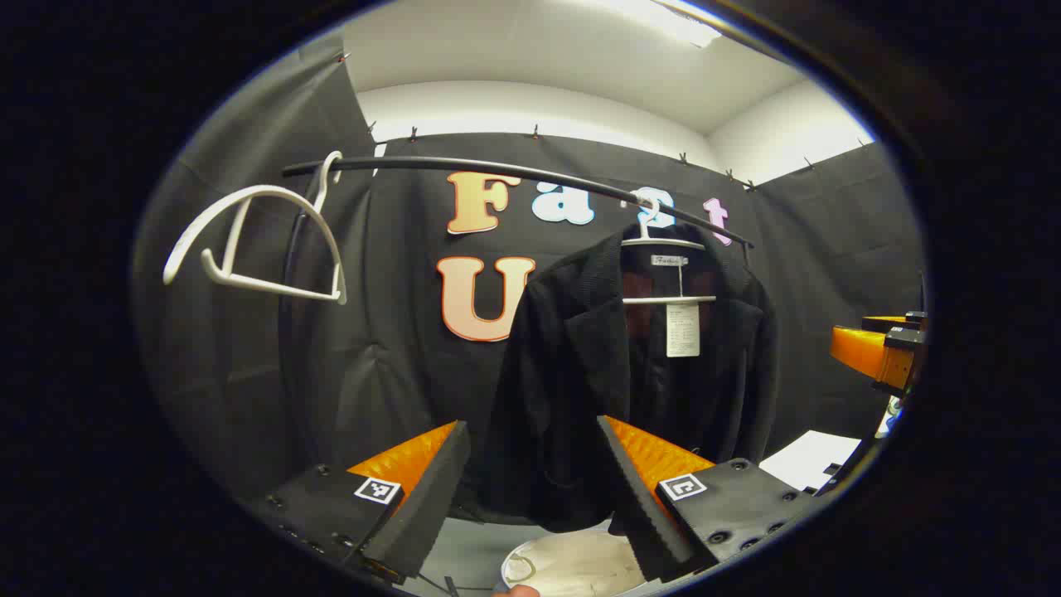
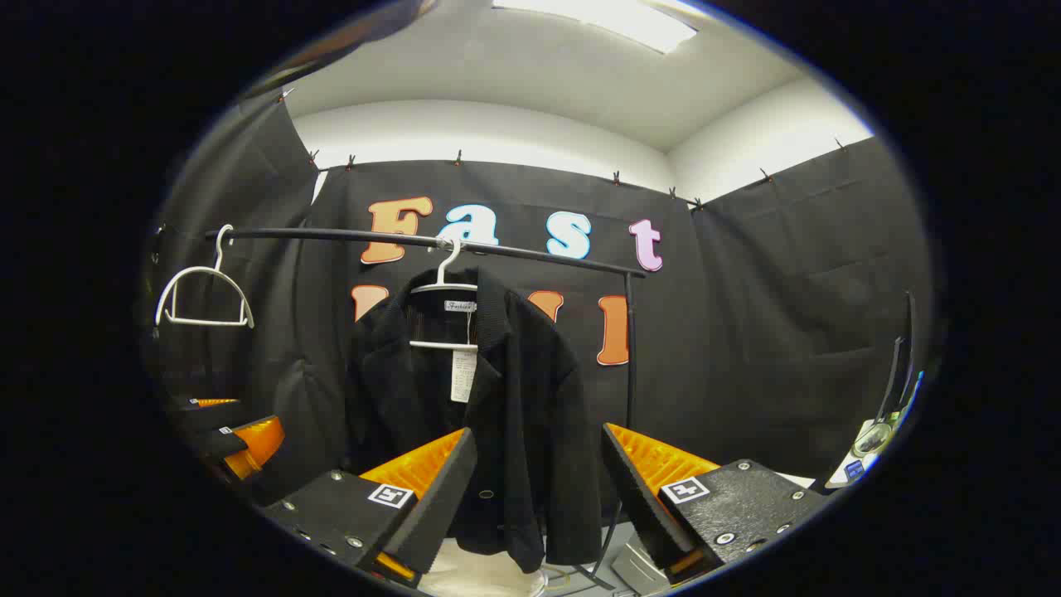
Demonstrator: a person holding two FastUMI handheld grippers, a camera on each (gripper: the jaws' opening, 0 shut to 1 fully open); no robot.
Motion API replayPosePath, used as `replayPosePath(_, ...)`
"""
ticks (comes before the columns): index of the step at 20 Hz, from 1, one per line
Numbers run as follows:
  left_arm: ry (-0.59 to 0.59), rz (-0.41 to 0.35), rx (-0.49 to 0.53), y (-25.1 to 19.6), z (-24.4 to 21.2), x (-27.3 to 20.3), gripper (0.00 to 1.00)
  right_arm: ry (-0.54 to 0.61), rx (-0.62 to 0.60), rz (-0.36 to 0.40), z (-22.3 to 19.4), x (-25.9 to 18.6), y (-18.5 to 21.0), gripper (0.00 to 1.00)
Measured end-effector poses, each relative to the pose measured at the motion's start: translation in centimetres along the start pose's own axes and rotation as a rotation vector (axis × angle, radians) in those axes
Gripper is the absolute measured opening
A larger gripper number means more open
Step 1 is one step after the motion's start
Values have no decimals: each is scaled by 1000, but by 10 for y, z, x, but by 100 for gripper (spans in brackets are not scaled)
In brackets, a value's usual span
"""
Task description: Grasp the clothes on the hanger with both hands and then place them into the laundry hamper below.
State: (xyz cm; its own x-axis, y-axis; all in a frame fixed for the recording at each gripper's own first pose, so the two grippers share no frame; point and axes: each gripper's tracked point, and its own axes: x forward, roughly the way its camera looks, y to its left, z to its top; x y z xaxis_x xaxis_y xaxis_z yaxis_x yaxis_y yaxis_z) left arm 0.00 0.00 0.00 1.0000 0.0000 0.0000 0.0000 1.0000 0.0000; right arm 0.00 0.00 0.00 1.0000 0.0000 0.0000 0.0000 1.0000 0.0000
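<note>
I hold my left gripper [image 1: 530, 489] with its fingers apart, nothing between them, in front of the black jacket [image 1: 613, 390]. The jacket hangs on a white hanger [image 1: 667, 249] on the black rail [image 1: 464, 170], above the laundry hamper [image 1: 572, 564]. My right gripper [image 2: 539, 497] is also spread wide and empty, facing the same jacket. An empty white hanger [image 1: 257, 240] hangs on the rail, well apart from the jacket.

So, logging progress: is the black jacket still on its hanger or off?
On. The black jacket hangs from the white hanger on the rail, with both tongs open and short of it.
</note>
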Motion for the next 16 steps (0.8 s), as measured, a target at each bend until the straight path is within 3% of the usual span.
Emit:
replayPosePath(1, 4, 12, 4, 3, -1, -2, 99, 7, 8, 6, -3, -1, 3, 93)
replayPosePath(5, 3, 22, 6, 9, -2, -7, 97, 19, 34, 36, -8, 1, 11, 93)
replayPosePath(6, -1, 25, -3, 9, -1, -7, 97, 18, 29, 36, -9, 1, 11, 99)
replayPosePath(8, -1, 24, -23, 9, 1, -8, 97, 17, 19, 35, -8, 1, 12, 93)
replayPosePath(10, -7, 23, -32, 10, 3, -10, 97, 5, 6, 33, -5, -1, 13, 93)
replayPosePath(11, -5, 21, -32, 10, 4, -9, 97, 2, -1, 33, -4, -2, 15, 99)
replayPosePath(13, -3, 14, -30, 9, 5, -9, 98, 5, -9, 34, -6, -2, 17, 93)
replayPosePath(16, -4, 10, -36, 10, 5, -8, 98, 14, 2, 32, -8, -2, 20, 93)
